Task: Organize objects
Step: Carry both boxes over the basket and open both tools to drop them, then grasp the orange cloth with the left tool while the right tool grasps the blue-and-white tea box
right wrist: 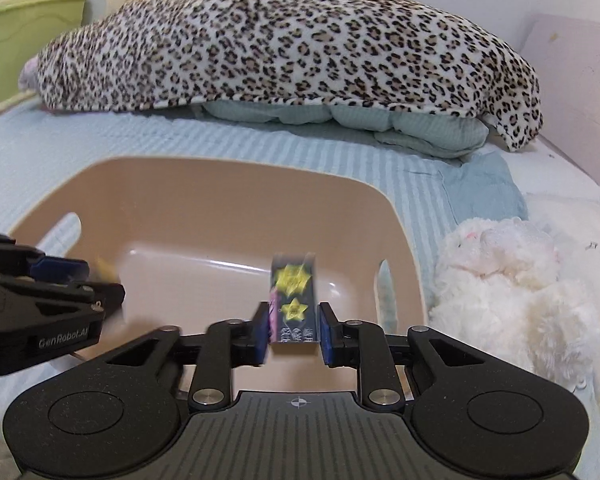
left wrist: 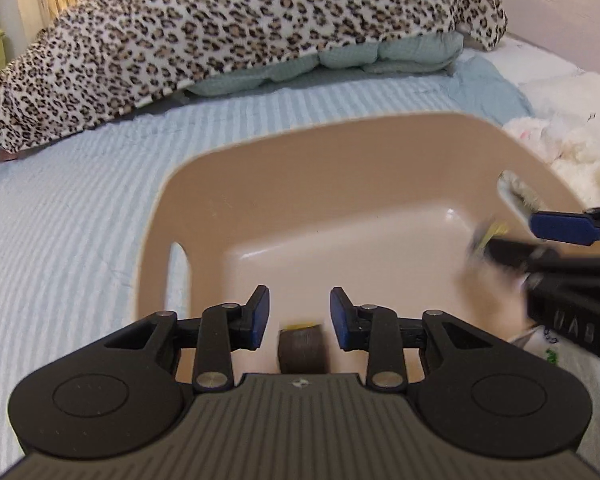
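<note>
A beige plastic basin (left wrist: pixel 260 184) with handle slots sits on the bed; it also shows in the right wrist view (right wrist: pixel 204 200). My left gripper (left wrist: pixel 299 316) is open over the basin's near side, with a small dark box (left wrist: pixel 302 350) with a yellow edge lying below and between its fingers. My right gripper (right wrist: pixel 293 330) holds a small dark box with yellow stars (right wrist: pixel 294 300) upright over the basin; the fingers sit at its sides and the image is blurred. The right gripper (left wrist: pixel 512 240) enters the left wrist view at the right, blurred.
A leopard-print blanket (right wrist: pixel 284 44) over pale green pillows (right wrist: pixel 340 120) lies at the back of the bed. A white fluffy toy (right wrist: pixel 508 288) sits right of the basin. A green bin (right wrist: pixel 24 40) stands at the far left. The sheet (left wrist: pixel 60 200) is light blue striped.
</note>
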### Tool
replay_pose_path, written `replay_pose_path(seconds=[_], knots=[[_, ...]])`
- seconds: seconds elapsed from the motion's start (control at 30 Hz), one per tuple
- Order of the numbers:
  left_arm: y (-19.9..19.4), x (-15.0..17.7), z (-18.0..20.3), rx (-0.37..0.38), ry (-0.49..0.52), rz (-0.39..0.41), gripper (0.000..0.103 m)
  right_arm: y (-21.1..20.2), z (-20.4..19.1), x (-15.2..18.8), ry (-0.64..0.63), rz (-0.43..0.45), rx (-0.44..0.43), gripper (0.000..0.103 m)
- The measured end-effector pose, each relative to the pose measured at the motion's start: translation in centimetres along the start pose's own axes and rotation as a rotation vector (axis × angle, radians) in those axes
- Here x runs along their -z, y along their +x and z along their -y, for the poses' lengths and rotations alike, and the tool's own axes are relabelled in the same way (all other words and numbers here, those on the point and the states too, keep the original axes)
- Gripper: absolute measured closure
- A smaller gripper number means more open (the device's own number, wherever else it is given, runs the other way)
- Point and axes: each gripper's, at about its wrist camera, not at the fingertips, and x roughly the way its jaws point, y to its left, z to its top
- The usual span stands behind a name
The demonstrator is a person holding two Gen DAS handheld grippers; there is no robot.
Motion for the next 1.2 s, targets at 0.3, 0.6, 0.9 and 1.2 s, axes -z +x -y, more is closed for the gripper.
replay_pose_path(seconds=[0.3,0.6,0.9,1.2], knots=[[-6.8,0.8,-1.5,-0.025,-0.039,0.077,0.025,-6.5,0.7,0.4,0.047,0.083,-0.016,0.024],[-10.2,5.2,-3.2,-0.024,-0.064,0.044,0.021,-11.3,-0.4,3.8,0.01,0.059,-0.02,0.007],[-10.5,10.3,-2.7,0.001,-0.028,-0.017,0.021,-11.7,-2.1,8.2,-0.011,-0.025,-0.038,0.005],[-8.5,13.5,-1.8,0.031,-0.026,-0.074,0.02,-9.5,-2.5,11.4,-0.004,-0.122,-0.057,0.005]])
